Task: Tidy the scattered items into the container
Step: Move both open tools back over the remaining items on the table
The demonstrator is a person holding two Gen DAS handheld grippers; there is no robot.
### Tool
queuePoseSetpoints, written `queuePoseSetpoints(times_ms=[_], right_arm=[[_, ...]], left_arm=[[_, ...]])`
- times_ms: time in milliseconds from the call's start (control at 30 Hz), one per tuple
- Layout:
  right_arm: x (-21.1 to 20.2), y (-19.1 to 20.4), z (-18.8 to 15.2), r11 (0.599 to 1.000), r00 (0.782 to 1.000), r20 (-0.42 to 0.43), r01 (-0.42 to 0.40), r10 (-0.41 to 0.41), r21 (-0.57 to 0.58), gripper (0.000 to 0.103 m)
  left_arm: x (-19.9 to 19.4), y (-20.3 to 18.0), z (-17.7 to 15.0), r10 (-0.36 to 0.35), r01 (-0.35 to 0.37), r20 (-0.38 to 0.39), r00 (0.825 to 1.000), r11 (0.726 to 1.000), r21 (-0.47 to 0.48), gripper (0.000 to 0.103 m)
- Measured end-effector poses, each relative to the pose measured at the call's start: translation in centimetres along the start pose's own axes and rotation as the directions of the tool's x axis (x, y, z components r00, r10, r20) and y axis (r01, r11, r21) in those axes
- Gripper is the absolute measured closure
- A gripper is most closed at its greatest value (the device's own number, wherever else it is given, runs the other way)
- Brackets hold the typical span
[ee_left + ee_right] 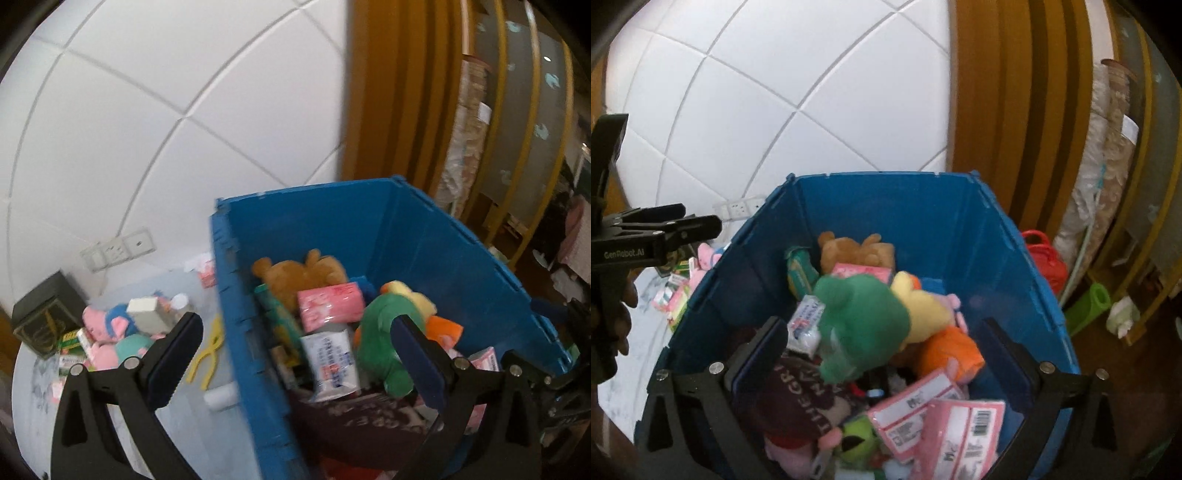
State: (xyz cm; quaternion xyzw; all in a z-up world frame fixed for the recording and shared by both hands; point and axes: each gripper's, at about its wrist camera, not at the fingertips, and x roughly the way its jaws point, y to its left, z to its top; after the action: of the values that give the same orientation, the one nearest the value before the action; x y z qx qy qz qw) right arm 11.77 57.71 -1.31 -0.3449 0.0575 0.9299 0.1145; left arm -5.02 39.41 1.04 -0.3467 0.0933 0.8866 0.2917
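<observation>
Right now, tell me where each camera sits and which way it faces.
Left wrist: on the left gripper, open, above the bin's left rim, facing the wall; half bin, half table with loose toys.
Right wrist: on the right gripper, open, over the bin, looking down into it; the left gripper and the hand holding it show at left.
Shared: the bin, green plush, brown plush.
</observation>
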Motion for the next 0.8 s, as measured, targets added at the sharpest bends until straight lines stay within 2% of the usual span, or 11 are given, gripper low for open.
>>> queuePoseSetpoints(times_ms=[233, 500, 800], right_arm=[[0.3, 4.2, 1.1, 0.998, 0.998, 0.013, -0.053, 0.054, -0.038, 0.0], [0.6, 11.5, 1.8, 0.987, 0.993, 0.011, -0.116, 0.118, -0.112, 0.0], [0.0, 17.4, 2.3, 0.99, 0.997, 0.017, -0.074, 0.077, -0.124, 0.0]], left_arm=[[-2.2, 5.2, -2.6, 0.071, -0.071, -0.006, 0.997, 0.996, -0.045, 0.0], [-5.5, 12.6, -6.7, 0.143, -0.143, -0.009, 0.99, 0.983, -0.115, 0.0], [-10.0, 24.7, -12.1, 0.253, -0.257, -0.046, 0.966, 0.933, -0.252, 0.0]])
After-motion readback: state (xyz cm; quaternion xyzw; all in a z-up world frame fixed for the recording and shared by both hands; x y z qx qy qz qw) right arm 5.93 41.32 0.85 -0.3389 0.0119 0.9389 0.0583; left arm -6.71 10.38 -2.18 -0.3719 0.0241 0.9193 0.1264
